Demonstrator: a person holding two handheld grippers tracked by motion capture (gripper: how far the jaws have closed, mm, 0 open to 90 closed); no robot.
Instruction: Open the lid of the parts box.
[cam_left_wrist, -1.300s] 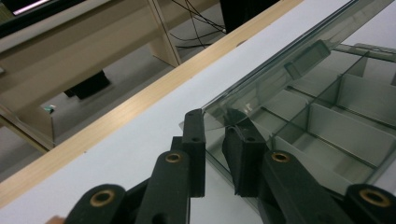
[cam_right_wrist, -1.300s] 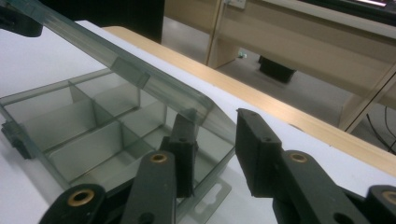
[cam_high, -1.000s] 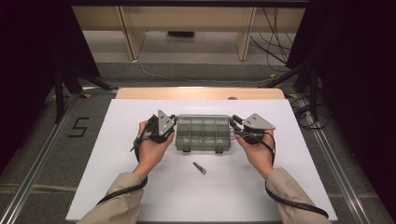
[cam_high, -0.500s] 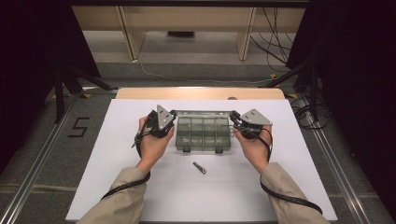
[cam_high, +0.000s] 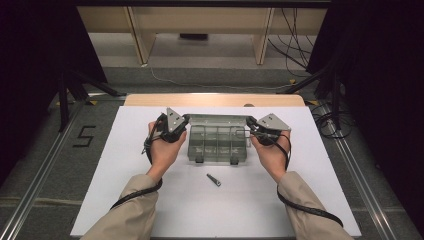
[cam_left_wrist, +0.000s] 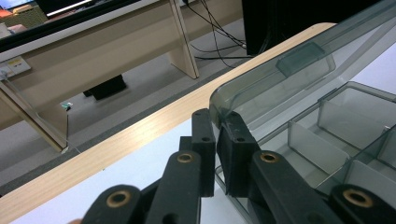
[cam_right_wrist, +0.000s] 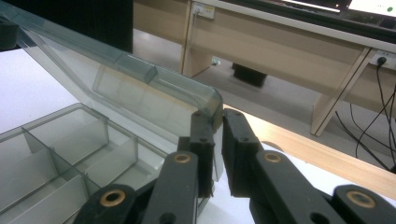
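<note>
A clear compartment box (cam_high: 218, 142) sits at the middle of the white desk (cam_high: 125, 200), its lid (cam_high: 220, 120) raised and tilted toward the far side. The left claw (cam_high: 184, 121) is clenched on the lid's left corner and the right claw (cam_high: 250, 123) grasps its right corner, both pinching the transparent edge. A small dark metal piece (cam_high: 213, 180) lies on the desk just near of the box, apart from it.
</note>
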